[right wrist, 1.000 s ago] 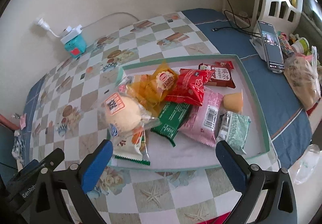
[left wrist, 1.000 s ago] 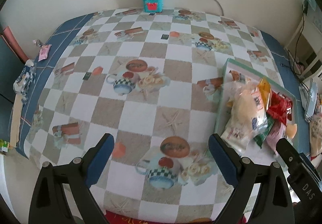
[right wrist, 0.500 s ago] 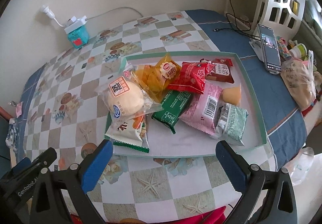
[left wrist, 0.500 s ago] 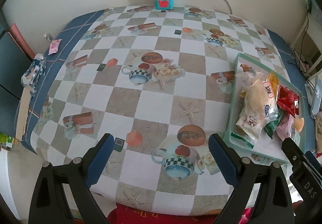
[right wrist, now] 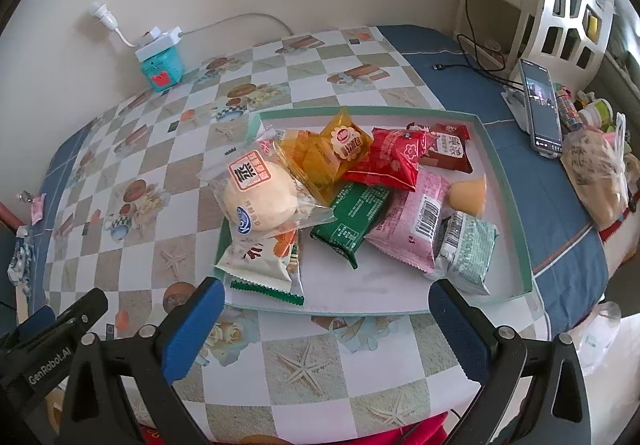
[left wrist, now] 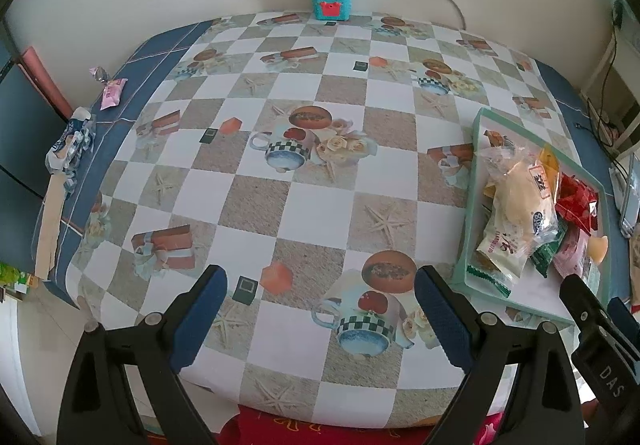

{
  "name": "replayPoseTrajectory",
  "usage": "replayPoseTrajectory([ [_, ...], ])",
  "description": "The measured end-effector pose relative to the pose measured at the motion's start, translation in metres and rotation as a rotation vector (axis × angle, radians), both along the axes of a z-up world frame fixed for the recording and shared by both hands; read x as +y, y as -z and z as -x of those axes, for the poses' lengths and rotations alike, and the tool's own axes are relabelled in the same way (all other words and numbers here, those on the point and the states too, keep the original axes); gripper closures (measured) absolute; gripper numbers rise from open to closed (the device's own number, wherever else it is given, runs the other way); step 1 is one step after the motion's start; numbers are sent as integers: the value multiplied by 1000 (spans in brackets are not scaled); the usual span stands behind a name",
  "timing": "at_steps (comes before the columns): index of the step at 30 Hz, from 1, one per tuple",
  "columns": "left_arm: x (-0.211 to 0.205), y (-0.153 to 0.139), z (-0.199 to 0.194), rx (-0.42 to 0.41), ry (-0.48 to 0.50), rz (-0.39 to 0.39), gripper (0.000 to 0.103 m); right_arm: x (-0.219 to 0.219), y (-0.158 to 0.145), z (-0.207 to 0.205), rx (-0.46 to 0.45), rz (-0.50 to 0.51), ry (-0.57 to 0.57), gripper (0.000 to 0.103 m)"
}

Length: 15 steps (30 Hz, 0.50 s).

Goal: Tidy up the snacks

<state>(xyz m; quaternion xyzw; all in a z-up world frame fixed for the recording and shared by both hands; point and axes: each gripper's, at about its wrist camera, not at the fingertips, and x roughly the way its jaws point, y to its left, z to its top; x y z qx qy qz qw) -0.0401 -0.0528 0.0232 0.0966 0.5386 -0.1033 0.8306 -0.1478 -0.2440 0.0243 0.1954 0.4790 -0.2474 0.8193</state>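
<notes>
Left gripper [left wrist: 320, 309] low in frame, jaws wide apart, nothing between them; right gripper [right wrist: 326, 319] likewise spread and empty. Snack packets [right wrist: 360, 189] heaped in green-rimmed tray [right wrist: 516, 213] mid-frame on checkered tablecloth [left wrist: 256, 205]. Tray's right end cut off in left view; lower packets partly buried. Since earlier frame, more table edge shows below both grippers.

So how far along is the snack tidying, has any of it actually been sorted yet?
Barely begun, it seems. Done: nothing visibly sorted; the snack packets lie heaped, overlapping, in the green-rimmed tray. In hand: nothing; the left gripper and right gripper both hang open and empty above the tablecloth. Left: separating the whole heap.
</notes>
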Motion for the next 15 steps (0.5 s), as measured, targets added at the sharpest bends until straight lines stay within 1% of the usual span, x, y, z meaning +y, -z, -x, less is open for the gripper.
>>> replayPoseTrajectory([
  [15,0,1,-1,1,4,-2,8,-3,0,0,3,2,0,0],
])
